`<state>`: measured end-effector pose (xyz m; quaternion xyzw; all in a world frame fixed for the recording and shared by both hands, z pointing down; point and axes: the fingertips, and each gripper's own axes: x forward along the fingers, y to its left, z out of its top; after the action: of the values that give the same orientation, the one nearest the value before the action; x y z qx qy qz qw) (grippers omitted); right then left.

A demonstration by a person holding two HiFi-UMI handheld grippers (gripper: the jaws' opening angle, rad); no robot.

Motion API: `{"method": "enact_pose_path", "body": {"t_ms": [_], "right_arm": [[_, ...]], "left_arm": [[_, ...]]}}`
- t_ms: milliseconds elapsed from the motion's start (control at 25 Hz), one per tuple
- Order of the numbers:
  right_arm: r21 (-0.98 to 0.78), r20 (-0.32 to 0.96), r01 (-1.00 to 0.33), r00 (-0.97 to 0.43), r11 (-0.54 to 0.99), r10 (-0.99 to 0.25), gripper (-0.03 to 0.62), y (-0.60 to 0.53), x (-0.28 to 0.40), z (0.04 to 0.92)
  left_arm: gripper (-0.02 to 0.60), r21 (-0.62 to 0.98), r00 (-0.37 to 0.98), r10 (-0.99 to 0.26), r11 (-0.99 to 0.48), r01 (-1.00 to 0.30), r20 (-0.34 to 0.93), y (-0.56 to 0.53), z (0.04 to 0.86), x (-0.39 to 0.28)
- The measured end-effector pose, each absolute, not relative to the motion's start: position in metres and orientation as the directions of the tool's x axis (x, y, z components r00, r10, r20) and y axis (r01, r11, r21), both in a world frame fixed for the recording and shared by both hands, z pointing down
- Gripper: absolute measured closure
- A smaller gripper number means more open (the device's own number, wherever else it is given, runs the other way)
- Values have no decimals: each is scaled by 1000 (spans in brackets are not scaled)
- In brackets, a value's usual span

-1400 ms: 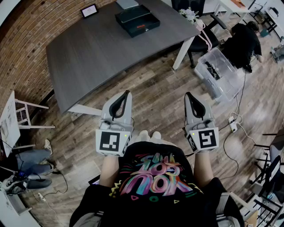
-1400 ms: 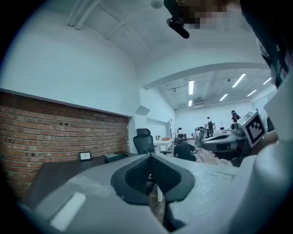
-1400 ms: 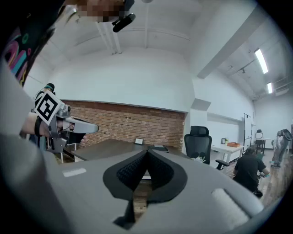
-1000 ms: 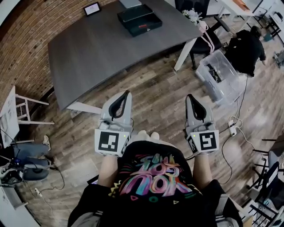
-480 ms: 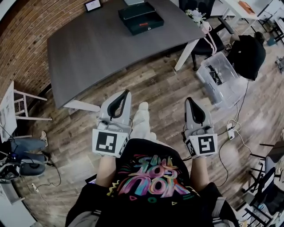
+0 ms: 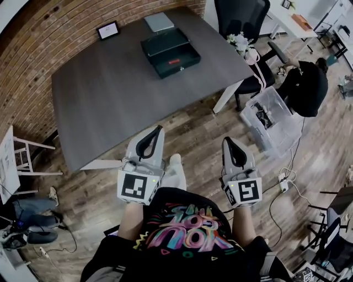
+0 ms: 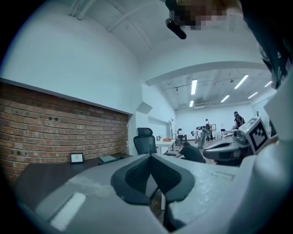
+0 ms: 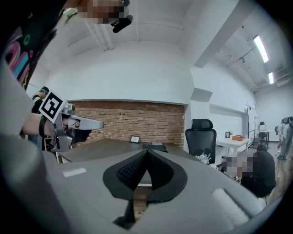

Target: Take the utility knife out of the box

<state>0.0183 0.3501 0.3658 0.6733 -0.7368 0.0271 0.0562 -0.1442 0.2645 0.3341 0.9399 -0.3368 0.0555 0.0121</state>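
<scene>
A dark green open box (image 6: pixel 170 52) lies at the far side of the grey table (image 6: pixel 110 93). Something small and red (image 6: pixel 175 61) shows inside it; I cannot tell if it is the utility knife. My left gripper (image 6: pixel 158 128) is held over the wooden floor, short of the table's near edge, shut and empty. My right gripper (image 6: pixel 227 139) hangs beside it to the right, also shut with nothing in it. In the left gripper view the jaws (image 7: pixel 150 155) meet at the tip; the right gripper view shows the same (image 8: pixel 146 151), with the box (image 8: pixel 153 146) far ahead.
A small framed tablet (image 6: pixel 108 30) and a flat grey pad (image 6: pixel 159 22) lie behind the box. A black office chair (image 6: pixel 240 16) and flowers (image 6: pixel 240 41) stand at the table's right corner. A clear bin (image 6: pixel 267 118), a crouching person (image 6: pixel 306 80) and floor cables (image 6: pixel 284 182) are to the right.
The person has stepped forward, so the table and box have come closer under the view. Both grippers moved along with the body and stayed shut.
</scene>
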Motion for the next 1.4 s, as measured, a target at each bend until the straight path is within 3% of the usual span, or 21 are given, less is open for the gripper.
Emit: {"method": "enact_pose_path", "body": {"t_ms": [520, 960, 1400], "right_arm": [[42, 109, -998, -35, 40, -993, 595, 209, 39, 359], [44, 145, -999, 36, -30, -989, 595, 165, 56, 371], [46, 177, -997, -56, 65, -983, 595, 97, 82, 387]], "left_arm": [[581, -29, 787, -609, -792, -610, 93, 115, 326, -128], [581, 3, 817, -566, -822, -570, 112, 66, 342, -115], [581, 19, 760, -638, -765, -644, 124, 17, 355, -98]]}}
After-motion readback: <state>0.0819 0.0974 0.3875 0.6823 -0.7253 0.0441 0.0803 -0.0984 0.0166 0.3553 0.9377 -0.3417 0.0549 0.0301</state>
